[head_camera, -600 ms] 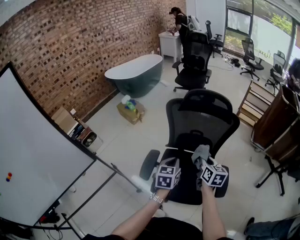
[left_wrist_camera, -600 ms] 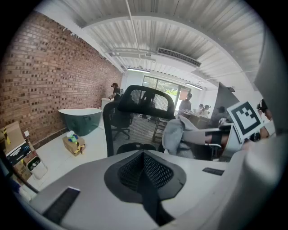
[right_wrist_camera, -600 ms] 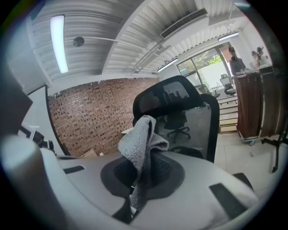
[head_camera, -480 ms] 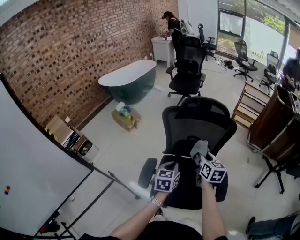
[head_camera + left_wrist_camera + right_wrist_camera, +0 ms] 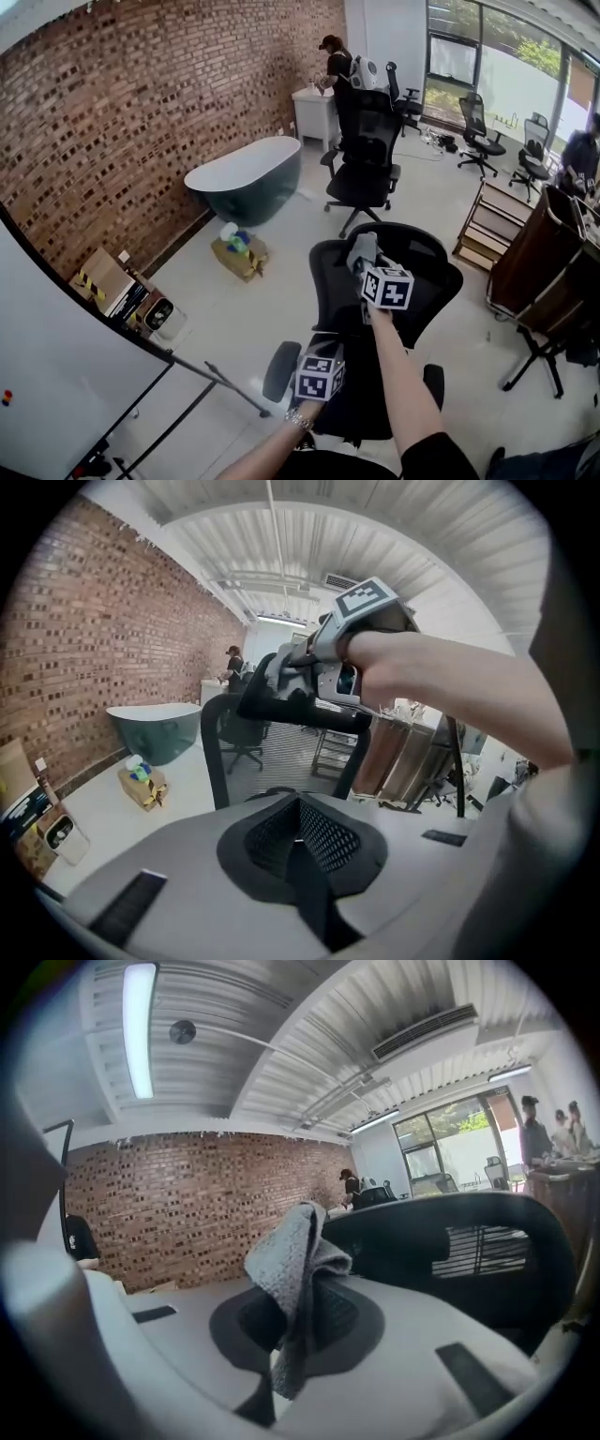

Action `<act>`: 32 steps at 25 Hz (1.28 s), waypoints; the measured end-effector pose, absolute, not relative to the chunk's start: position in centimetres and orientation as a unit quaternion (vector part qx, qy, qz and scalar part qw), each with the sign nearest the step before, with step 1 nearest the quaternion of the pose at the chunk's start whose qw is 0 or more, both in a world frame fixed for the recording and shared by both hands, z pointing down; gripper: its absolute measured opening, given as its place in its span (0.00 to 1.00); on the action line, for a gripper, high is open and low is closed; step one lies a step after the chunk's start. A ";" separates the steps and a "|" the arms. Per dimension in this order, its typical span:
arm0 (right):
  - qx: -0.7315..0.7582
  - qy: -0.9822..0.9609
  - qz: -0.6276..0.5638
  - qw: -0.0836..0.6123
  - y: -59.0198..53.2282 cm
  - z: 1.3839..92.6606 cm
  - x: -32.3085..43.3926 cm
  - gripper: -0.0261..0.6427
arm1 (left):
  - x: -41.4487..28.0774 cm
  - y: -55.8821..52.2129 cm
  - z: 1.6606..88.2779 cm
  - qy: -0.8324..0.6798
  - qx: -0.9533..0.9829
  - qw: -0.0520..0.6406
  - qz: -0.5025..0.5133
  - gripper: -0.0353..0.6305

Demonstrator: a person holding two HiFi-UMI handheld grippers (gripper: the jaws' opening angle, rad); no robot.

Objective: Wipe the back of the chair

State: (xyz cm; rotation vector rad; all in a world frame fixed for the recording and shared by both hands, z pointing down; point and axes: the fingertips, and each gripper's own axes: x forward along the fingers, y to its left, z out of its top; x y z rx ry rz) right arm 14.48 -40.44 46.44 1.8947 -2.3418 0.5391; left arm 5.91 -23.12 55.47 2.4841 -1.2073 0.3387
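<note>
Right gripper (image 5: 362, 266) is clamped on the grey cloth (image 5: 360, 247), which stands upright out of the jaws, up at the headrest (image 5: 419, 236) of the black mesh chair (image 5: 330, 274); its back rises upright, seat toward the person. Left gripper (image 5: 322, 349) sits low, jaws together, empty. Cardboard box (image 5: 247, 260) on the floor holds what may be a bottle (image 5: 228, 231)

My left gripper (image 5: 298, 836) has its jaws pressed together, nothing between them — ahead stands the chair (image 5: 214, 754), the right gripper (image 5: 292, 667) at its headrest (image 5: 309, 712).
</note>
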 end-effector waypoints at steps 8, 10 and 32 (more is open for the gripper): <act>0.684 -0.704 0.174 0.077 -38.5 49.2 25.9 0.06 | 6.5 -25.1 55.6 -0.430 0.876 0.185 0.111 0.06; 0.713 -0.675 0.171 0.082 -36.5 49.4 30.5 0.06 | 7.3 -25.6 55.9 -0.423 0.879 0.187 0.117 0.06; 0.558 -0.768 0.278 0.145 -40.8 62.4 7.9 0.06 | 4.1 -25.2 58.6 -0.464 0.843 0.230 0.147 0.06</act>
